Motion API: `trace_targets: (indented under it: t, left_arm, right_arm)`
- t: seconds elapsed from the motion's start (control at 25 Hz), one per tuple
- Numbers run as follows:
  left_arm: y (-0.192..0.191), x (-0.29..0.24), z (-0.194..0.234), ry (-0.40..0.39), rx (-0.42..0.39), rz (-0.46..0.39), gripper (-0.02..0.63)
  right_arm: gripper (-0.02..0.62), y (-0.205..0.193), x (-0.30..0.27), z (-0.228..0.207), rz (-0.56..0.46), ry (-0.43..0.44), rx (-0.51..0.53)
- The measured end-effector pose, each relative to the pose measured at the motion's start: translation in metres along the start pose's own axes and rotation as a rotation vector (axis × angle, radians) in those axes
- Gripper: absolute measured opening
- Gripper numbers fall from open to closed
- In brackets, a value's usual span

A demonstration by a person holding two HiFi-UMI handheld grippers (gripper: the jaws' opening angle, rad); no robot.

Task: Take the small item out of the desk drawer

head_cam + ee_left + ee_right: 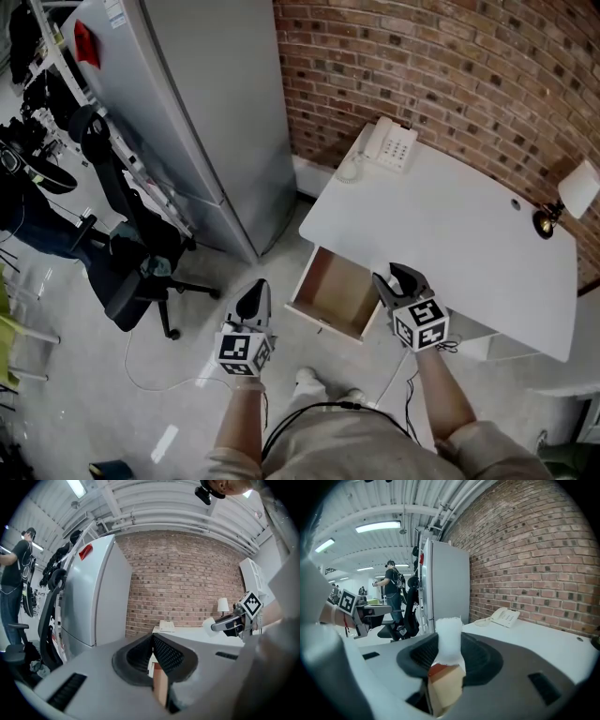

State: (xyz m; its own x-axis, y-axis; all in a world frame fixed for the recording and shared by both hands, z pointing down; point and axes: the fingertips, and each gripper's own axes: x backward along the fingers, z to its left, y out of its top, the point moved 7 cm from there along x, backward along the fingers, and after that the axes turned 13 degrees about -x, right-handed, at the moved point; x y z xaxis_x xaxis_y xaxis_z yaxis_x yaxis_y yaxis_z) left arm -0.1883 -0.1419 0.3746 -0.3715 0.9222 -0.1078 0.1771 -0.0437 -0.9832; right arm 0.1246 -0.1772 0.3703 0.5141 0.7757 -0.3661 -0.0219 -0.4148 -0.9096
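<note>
- Well, my right gripper (399, 281) is clamped on the small item (449, 637), a white, soft-looking piece. It stands upright between the pads with its top poking above them. The grip sits low on it, which I judge stops it tipping out.
- The item is clear of the drawer (333, 286). I hold it in the air just right of the open drawer, at the front edge of the table (459, 225). The drawer is pulled out and its wooden bottom looks bare, so I reckon the lift itself is done.
- My left gripper (253, 300) is clenched on nothing, its jaws pressed together. It hangs over the floor (187, 394), left of the drawer front and apart from it. My guess is that this spot suits a push to shut the drawer without crossing the right arm.
- A telephone (390, 146) sits at the table's far corner and a lamp (570, 192) at its right end. Both are well apart from my side, so the near tabletop would take the item if I set it down.
</note>
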Motion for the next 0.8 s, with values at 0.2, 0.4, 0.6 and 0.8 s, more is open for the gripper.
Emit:
trace_targets:
  t: [0.2,0.4,0.6,0.8]
  left_arm:
    - [0.006,0.008,0.005,0.025,0.005,-0.005,0.005]
    - [0.013,0.014,0.007,0.043,0.005,-0.018,0.005]
    - [0.021,0.018,0.010,0.061,0.009,-0.030,0.005]
    - [0.026,0.023,0.012,0.080,0.013,-0.036,0.005]
  right_arm:
    - [0.156,0.007,0.007,0.000,-0.041,-0.002,-0.007]
    - [0.156,0.015,0.014,0.000,-0.083,0.000,-0.013]
    - [0.156,0.024,0.019,0.001,-0.113,-0.001,-0.014]
    - [0.156,0.028,0.024,-0.002,-0.139,-0.011,-0.022]
